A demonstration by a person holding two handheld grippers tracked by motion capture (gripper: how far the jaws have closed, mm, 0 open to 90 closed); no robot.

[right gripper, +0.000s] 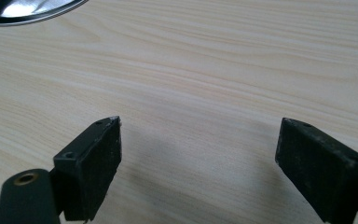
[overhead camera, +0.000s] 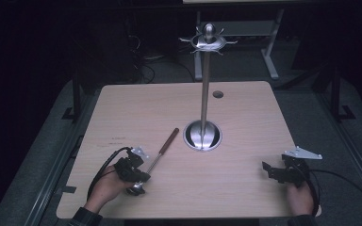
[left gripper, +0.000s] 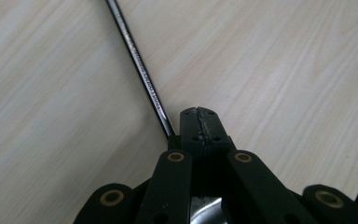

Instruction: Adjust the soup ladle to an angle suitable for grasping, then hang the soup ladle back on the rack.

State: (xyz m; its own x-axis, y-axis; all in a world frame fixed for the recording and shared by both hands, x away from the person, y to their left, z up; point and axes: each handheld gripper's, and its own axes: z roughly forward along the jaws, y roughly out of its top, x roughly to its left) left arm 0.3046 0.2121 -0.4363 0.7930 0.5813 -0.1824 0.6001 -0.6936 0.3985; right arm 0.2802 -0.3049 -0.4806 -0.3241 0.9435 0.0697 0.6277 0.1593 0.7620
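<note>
One ladle flat, handle pointing far-right, bowl under left tongs.

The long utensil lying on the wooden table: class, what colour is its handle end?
Reddish brown, on the long metal-shafted utensil; clearest in the high view.

Wooden table with cable hole, on grey carpet.

Pale wood-grain table; shiny silver stand; ladle with reddish-brown handle and chrome shaft; matte black left gripper and right gripper, brass-coloured rivets
</note>
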